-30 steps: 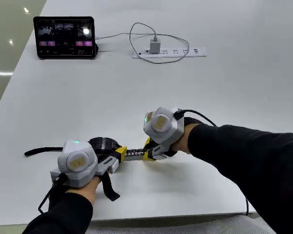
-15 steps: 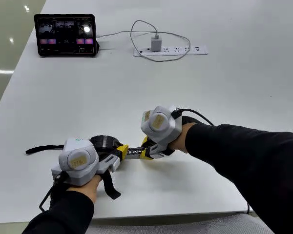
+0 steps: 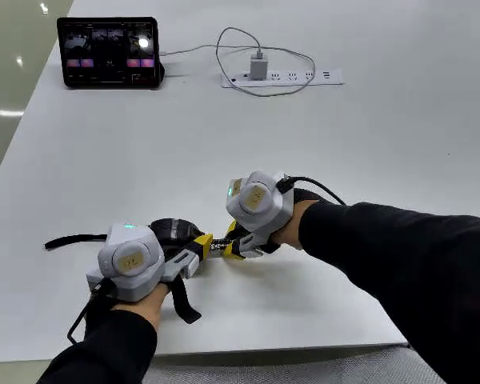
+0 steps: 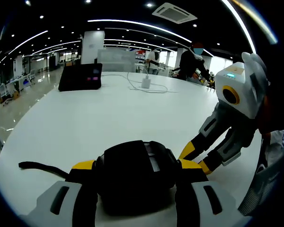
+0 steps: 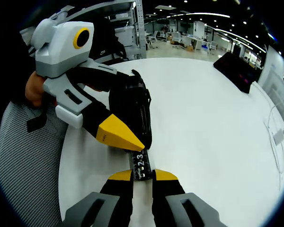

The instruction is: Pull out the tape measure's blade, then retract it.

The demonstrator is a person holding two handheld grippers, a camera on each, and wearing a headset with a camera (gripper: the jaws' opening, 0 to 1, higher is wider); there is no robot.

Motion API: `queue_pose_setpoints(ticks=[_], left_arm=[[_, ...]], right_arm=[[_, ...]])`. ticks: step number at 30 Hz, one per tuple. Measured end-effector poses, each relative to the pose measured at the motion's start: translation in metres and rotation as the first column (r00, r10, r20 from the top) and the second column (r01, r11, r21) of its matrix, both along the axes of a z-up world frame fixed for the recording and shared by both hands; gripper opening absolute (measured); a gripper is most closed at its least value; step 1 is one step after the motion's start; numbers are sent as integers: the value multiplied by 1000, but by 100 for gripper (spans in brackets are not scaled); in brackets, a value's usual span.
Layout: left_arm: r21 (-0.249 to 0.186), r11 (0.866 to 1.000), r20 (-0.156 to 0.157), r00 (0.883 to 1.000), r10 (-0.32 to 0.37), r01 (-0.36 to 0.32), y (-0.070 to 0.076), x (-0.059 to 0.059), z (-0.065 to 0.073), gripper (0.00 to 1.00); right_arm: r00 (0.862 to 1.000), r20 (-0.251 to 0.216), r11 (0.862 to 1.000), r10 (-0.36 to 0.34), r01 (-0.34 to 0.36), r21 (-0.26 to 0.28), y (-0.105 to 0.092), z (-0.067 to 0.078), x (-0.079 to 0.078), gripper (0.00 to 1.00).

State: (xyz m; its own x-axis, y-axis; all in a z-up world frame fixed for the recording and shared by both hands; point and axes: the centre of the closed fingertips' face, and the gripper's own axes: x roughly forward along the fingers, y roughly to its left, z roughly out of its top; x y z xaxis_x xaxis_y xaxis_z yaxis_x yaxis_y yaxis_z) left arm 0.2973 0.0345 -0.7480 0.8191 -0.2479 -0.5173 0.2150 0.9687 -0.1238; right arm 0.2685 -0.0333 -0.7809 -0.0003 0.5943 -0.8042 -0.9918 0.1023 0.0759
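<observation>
1. Tape measure (image 4: 137, 182): black, rounded, matte case sitting on the white counter (image 3: 304, 120); left gripper (image 4: 137, 165) fingers clamping its flanks.
2. Blade (image 5: 140, 163): thin dark numbered strip, short length showing, running straight to the right gripper (image 5: 142, 176), fingers pinching its tip.
3. Retraction likely tracking that axis, caseward.

Head cam above; 2 close cams share tape (image 5: 130, 109).

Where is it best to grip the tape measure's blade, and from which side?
Near the free end of the blade, coming along its length, facing the case that the left gripper holds. The strip is narrow and straight, so an in-line pull likely avoids bending it.
</observation>
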Motion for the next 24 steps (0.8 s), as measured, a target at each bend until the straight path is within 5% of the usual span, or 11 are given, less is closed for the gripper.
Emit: queue_pose_setpoints(ticks=[24], left_arm=[[-8, 1000, -1, 1000, 4, -4, -1, 0, 1, 62]], right_arm=[[1000, -8, 1000, 9, -9, 29, 10, 1, -1, 11]])
